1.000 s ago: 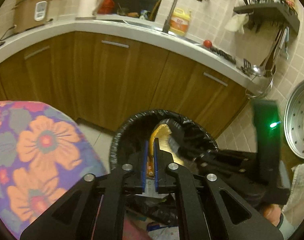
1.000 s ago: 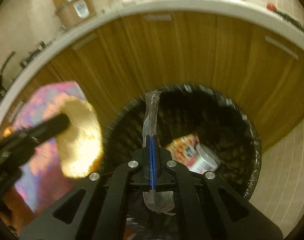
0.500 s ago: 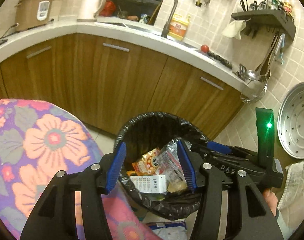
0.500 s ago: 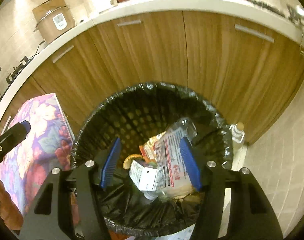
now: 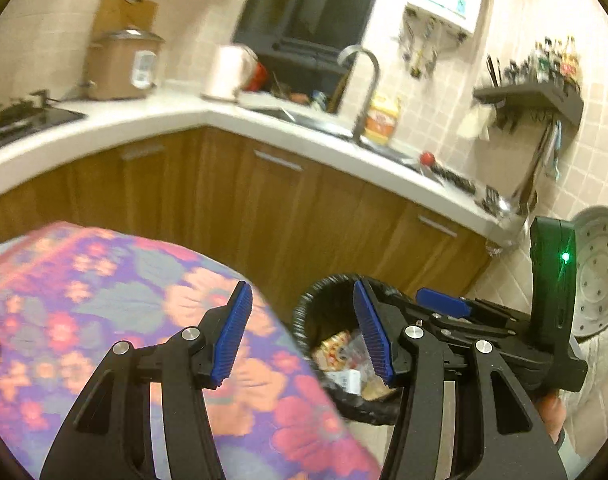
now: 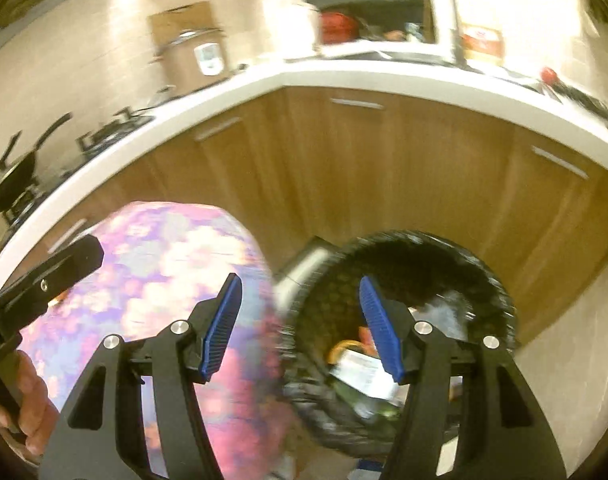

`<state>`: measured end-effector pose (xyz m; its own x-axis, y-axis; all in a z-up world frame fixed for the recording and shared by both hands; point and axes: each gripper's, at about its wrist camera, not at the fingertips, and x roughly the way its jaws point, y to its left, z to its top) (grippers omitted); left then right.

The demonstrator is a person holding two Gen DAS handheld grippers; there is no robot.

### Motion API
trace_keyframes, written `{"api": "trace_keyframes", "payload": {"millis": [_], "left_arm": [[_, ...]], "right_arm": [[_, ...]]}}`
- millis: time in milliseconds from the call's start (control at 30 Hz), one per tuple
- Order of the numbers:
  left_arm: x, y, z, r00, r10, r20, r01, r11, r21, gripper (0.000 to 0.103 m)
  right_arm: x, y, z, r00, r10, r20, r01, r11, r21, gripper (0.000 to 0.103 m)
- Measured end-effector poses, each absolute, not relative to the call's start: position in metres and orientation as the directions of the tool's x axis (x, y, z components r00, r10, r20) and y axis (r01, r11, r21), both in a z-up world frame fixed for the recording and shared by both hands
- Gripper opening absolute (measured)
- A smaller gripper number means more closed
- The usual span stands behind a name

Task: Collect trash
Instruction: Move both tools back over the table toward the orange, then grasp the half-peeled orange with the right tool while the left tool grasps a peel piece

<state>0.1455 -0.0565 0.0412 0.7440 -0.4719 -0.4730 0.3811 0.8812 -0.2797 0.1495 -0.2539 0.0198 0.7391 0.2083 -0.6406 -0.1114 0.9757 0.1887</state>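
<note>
A bin lined with a black bag point(image 5: 304, 320) stands on the floor by the wooden cabinets, with wrappers and a small white box point(image 5: 346, 378) inside. My left gripper point(image 5: 301, 292) hangs above the edge of the floral cloth point(image 5: 103, 300). Its jaws are opening and nothing is between them. My right gripper point(image 6: 299, 280) is open and empty, above the gap between the cloth point(image 6: 163, 260) and the bin point(image 6: 500, 296). The trash point(image 6: 364, 372) lies below its right finger. Each view shows the other gripper at its edge.
Wooden cabinets point(image 5: 263, 208) under a white counter point(image 5: 163, 120) curve behind the bin. A rice cooker point(image 5: 121, 64), a tap point(image 5: 364, 80) and a yellow bottle point(image 5: 380, 118) sit on the counter. A steel tray point(image 5: 600, 272) leans on the right wall. A hand point(image 6: 27, 396) grips the left tool.
Both grippers opened and let a yellow peel and a clear wrapper fall into the bin. Both then rose and swung left, so the bin now sits lower right.
</note>
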Motion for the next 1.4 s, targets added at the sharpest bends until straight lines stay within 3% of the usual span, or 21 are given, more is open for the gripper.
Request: {"api": "trace_keyframes", "payload": {"millis": [100, 467, 700, 1000, 1133, 1233, 1267, 1400], "left_arm": [[0.13, -0.013, 0.055, 0.791, -0.429, -0.436, 0.328, 0.899, -0.289, 0.062], [0.093, 0.149, 0.076, 0.886, -0.263, -0.382, 0.13, 0.931, -0.34, 0.066], [0.095, 0.236, 0.045, 0.878, -0.104, -0.467, -0.073, 0.936, -0.344, 0.066], [0.149, 0.296, -0.022, 0.77, -0.136, -0.623, -0.168, 0.899, -0.404, 0.063], [0.172, 0.307, -0.043, 0.735, -0.207, -0.645, -0.172, 0.864, -0.474, 0.051], [0.177, 0.305, -0.057, 0.723, -0.257, -0.641, -0.154, 0.845, -0.512, 0.022], [0.179, 0.303, -0.059, 0.719, -0.26, -0.645, -0.155, 0.844, -0.513, 0.004], [0.177, 0.301, -0.059, 0.733, -0.271, -0.623, -0.137, 0.839, -0.526, 0.003]], "right_arm": [[0.147, -0.215, 0.031, 0.735, 0.257, -0.627, -0.188, 0.966, 0.176, 0.057], [0.144, -0.059, 0.04, 0.663, 0.416, -0.623, -0.428, 0.893, 0.142, 0.061], [0.153, 0.023, 0.024, 0.588, 0.496, -0.639, -0.529, 0.833, 0.16, 0.065], [0.18, 0.106, -0.015, 0.522, 0.523, -0.674, -0.61, 0.781, 0.134, 0.071], [0.194, 0.118, -0.028, 0.5, 0.513, -0.698, -0.611, 0.78, 0.135, 0.071], [0.201, 0.123, -0.034, 0.49, 0.507, -0.709, -0.613, 0.779, 0.133, 0.071], [0.202, 0.124, -0.036, 0.49, 0.506, -0.71, -0.615, 0.778, 0.13, 0.071], [0.208, 0.137, -0.037, 0.476, 0.515, -0.713, -0.629, 0.766, 0.133, 0.071]]}}
